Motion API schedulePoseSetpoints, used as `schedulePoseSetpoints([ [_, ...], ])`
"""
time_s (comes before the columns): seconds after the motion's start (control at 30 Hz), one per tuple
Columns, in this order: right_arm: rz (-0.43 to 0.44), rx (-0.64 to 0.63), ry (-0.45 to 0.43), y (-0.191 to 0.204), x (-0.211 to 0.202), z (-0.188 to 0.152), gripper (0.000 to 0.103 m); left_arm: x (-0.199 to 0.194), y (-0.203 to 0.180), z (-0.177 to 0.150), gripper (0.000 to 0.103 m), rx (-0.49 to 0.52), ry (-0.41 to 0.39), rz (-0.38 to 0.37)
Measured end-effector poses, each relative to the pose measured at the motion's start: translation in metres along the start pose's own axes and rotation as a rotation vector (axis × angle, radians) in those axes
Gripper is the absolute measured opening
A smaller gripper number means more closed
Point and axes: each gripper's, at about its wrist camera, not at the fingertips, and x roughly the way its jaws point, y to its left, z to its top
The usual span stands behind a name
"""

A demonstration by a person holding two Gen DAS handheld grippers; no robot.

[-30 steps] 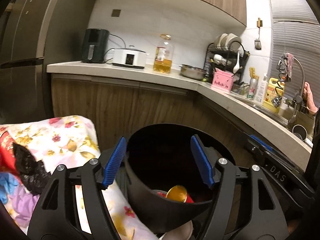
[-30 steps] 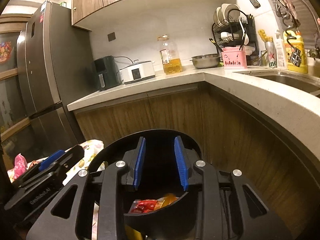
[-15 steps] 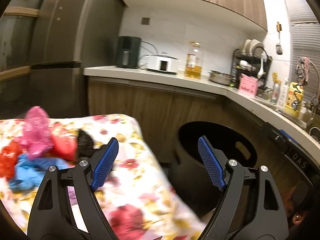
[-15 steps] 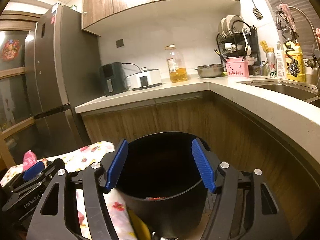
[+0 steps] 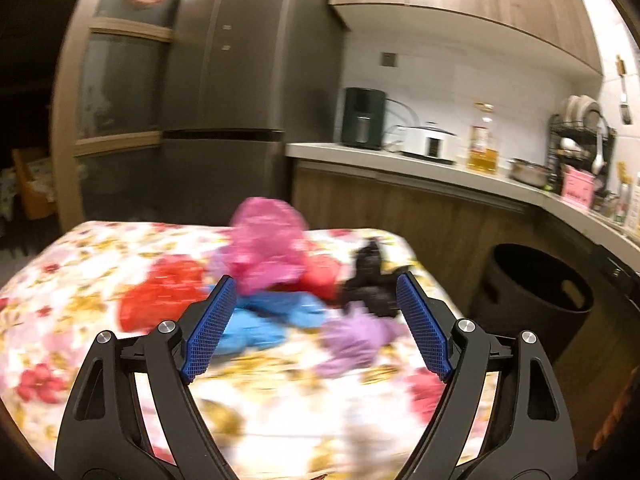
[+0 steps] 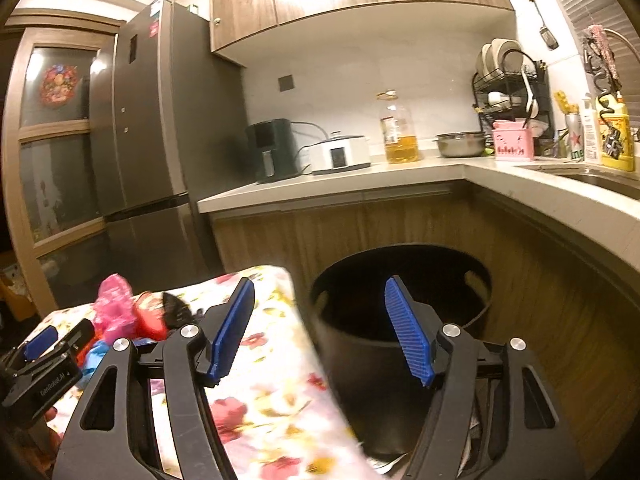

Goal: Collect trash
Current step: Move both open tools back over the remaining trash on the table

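Trash [image 5: 276, 280] lies heaped on floral cloth [image 5: 80, 264] — left gripper [image 5: 316, 328] and right gripper [image 6: 320, 332], wide open, empty, point slightly downward.

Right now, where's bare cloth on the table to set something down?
Free: the near strip of floral cloth in front of the bags, and the far left corner. Crowded: the middle, where pink bag, red bag, blue bag and black bag bunch.

A heap of crumpled pink, red, blue, purple and black plastic bags [image 5: 276, 280] lies on the floral-clothed table [image 5: 100, 264]. The round black plastic bin [image 6: 404, 304] stands right of it, before the wooden kitchen cabinets [image 6: 400, 224].
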Motion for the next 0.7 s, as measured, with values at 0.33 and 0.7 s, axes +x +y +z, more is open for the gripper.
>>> schedulePoseSetpoints([
  [0.33, 0.081, -0.043, 0.043, 0.055, 0.005, -0.021, 0.067, 0.002, 0.069, -0.013, 0.08, -0.032, 0.013, 0.104],
  [0.7, 0.129, -0.086, 0.073, 0.094, 0.021, -0.033, 0.067, 0.034, 0.093, -0.015, 0.08, -0.042, 0.081, 0.111],
])
